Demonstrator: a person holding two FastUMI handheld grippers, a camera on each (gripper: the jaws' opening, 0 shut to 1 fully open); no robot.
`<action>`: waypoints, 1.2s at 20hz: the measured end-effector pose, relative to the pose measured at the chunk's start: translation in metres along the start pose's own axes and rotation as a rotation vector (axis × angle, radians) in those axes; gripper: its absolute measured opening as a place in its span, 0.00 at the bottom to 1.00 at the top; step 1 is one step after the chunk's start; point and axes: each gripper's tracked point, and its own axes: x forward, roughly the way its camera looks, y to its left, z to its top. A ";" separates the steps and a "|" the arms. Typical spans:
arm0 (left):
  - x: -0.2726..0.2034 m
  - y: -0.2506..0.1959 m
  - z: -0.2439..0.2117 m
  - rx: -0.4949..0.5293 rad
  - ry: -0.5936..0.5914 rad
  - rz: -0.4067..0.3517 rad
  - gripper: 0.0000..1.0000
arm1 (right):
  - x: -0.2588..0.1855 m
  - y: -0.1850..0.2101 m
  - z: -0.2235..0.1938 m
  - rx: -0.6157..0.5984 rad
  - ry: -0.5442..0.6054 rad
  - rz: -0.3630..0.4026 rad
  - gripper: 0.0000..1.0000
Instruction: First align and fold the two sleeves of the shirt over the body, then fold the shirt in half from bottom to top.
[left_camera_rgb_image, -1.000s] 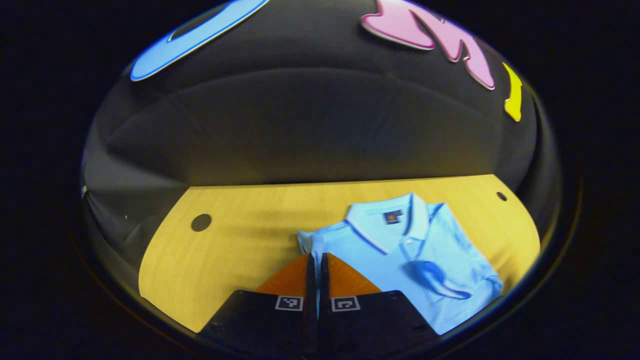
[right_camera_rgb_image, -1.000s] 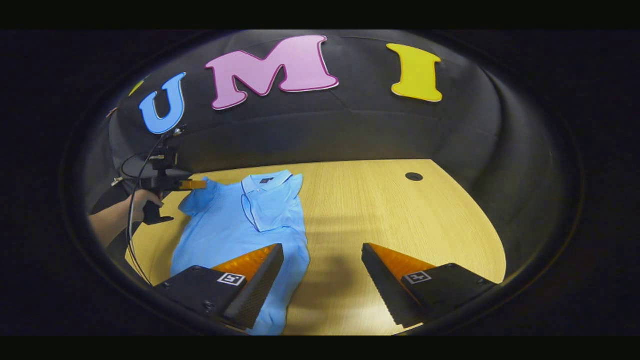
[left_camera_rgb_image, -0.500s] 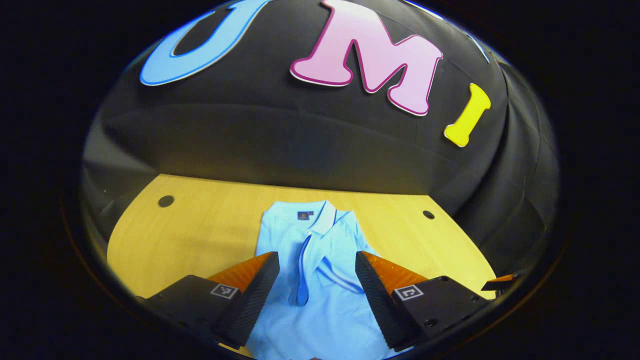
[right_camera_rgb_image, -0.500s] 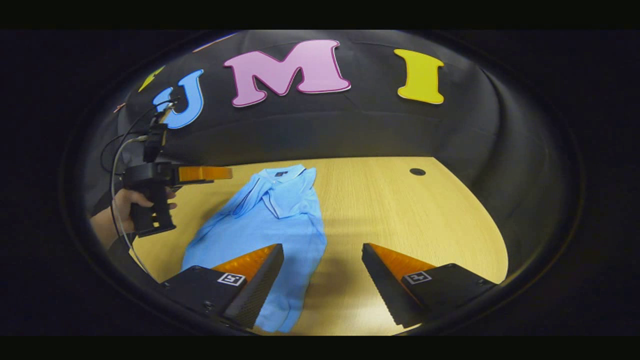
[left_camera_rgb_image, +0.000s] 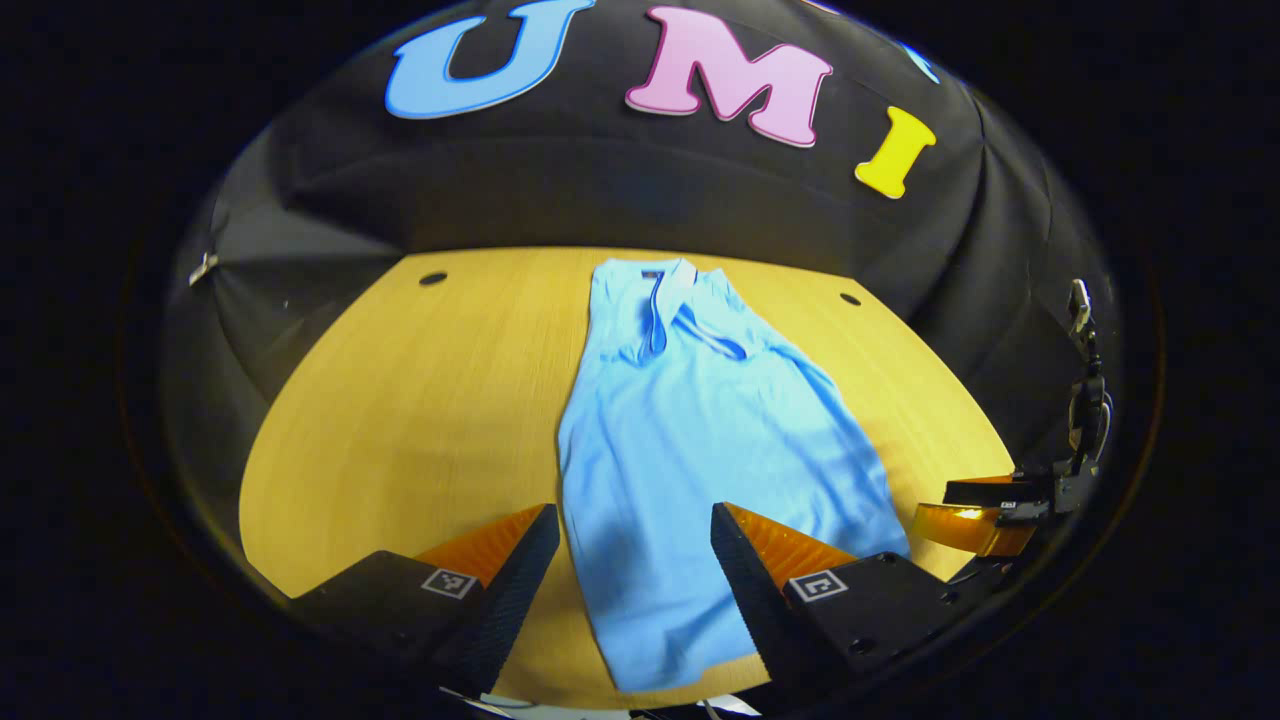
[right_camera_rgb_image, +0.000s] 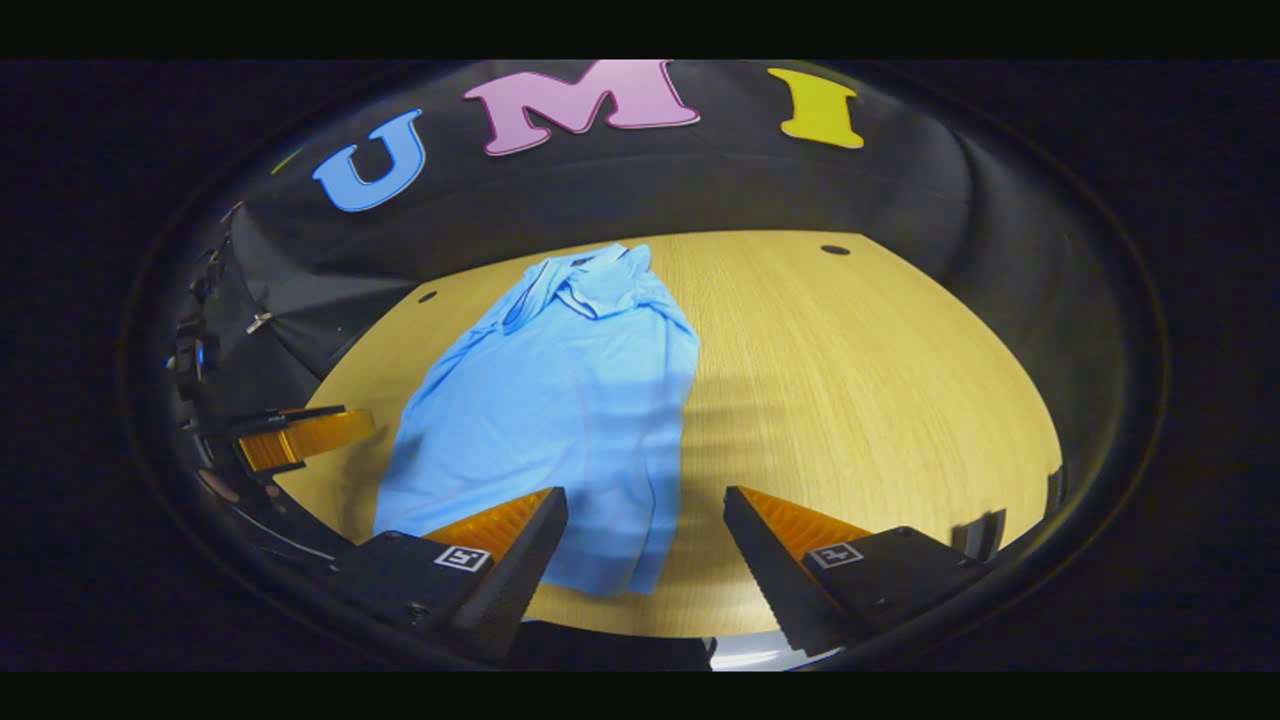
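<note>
Fabric of the light blue polo shirt (left_camera_rgb_image: 690, 440) looked thin, soft and limp, so it would likely be light, would drape and wrinkle when lifted, and would slide easily over the smooth wood. It lay lengthwise on the wooden surface (left_camera_rgb_image: 420, 400), collar (left_camera_rgb_image: 655, 290) toward the far wall and hem (left_camera_rgb_image: 660, 660) at the near edge. Both sleeves appeared already folded in over the body, leaving a long narrow shape with slightly uneven side edges.

For the remaining bottom-to-top fold, the sensible places to pinch were judged to be the two hem corners, one per hand, gripping all layers together so the folded sleeves would not slip out while the lower half was carried up to the collar.

A small dark tag (left_camera_rgb_image: 652, 272) sat inside the neck, but it was too small to read; dark piping ran along the collar and placket. No other writing on the garment could be made out.

In the left gripper view, the left tongs (left_camera_rgb_image: 635, 560) stood apart above the lower part of the shirt, holding nothing. In the right gripper view, the right tongs (right_camera_rgb_image: 645, 545) were likewise apart over the hem's right side and the bare wood beside it, also empty. Each gripper appeared at the other view's edge, near the shirt's lower end.
</note>
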 end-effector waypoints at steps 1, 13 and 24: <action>-0.003 0.002 -0.016 -0.010 0.019 0.017 0.98 | 0.001 0.002 -0.009 0.014 0.015 -0.002 0.99; 0.007 -0.010 -0.093 0.100 0.116 0.090 0.94 | 0.020 0.006 -0.049 -0.158 0.071 -0.096 0.99; 0.015 -0.029 -0.090 0.046 0.170 -0.045 0.07 | 0.024 0.021 -0.050 -0.044 0.160 0.059 0.00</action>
